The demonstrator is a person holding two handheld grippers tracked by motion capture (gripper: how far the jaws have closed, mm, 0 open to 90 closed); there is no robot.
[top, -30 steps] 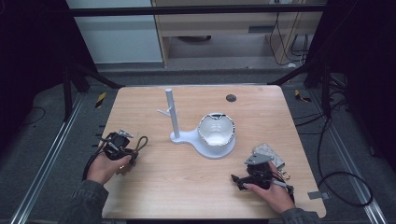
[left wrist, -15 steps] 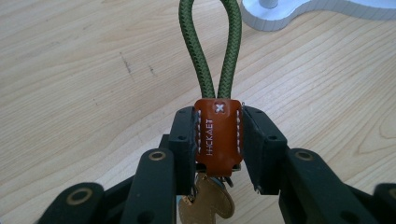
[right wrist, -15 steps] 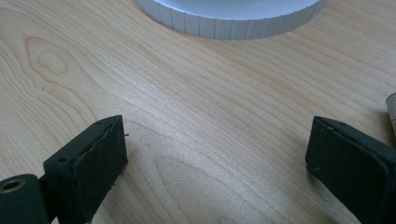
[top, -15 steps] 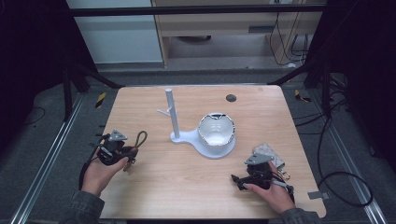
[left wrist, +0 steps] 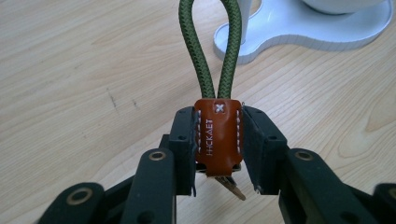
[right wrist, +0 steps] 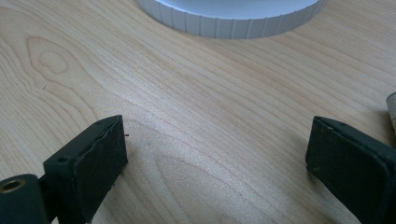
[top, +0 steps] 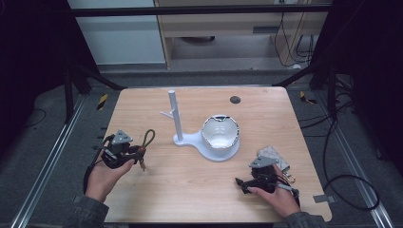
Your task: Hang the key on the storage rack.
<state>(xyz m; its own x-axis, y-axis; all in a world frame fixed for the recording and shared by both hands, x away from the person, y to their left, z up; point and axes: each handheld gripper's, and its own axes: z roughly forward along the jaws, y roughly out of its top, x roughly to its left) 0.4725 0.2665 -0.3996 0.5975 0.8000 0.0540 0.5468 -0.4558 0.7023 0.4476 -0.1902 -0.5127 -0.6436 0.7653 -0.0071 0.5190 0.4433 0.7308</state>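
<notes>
My left gripper (top: 135, 151) is near the table's left edge and is shut on a key strap. In the left gripper view the jaws of my left gripper (left wrist: 218, 142) clamp the strap's brown leather tab (left wrist: 217, 137) from both sides. Its green cord loop (left wrist: 211, 46) sticks out ahead toward a white stand (left wrist: 303, 32). The green cord loop (top: 148, 137) also shows in the high view. My right gripper (top: 241, 182) is low over the table's near right. In the right gripper view my right gripper (right wrist: 215, 149) is wide open over bare wood, with nothing between its pads.
The white stand (top: 190, 140) at mid-table has an upright post (top: 174, 111) and carries a white bowl (top: 220, 133). Its ridged base (right wrist: 233, 18) lies just ahead of my right gripper. A small patterned pouch (top: 274, 156) lies beside the right hand. A dark disc (top: 234, 99) sits at the back.
My left gripper has shifted slightly and turned a little with the strap, so the cord loop swung farther from the person. The right gripper has stayed still.
</notes>
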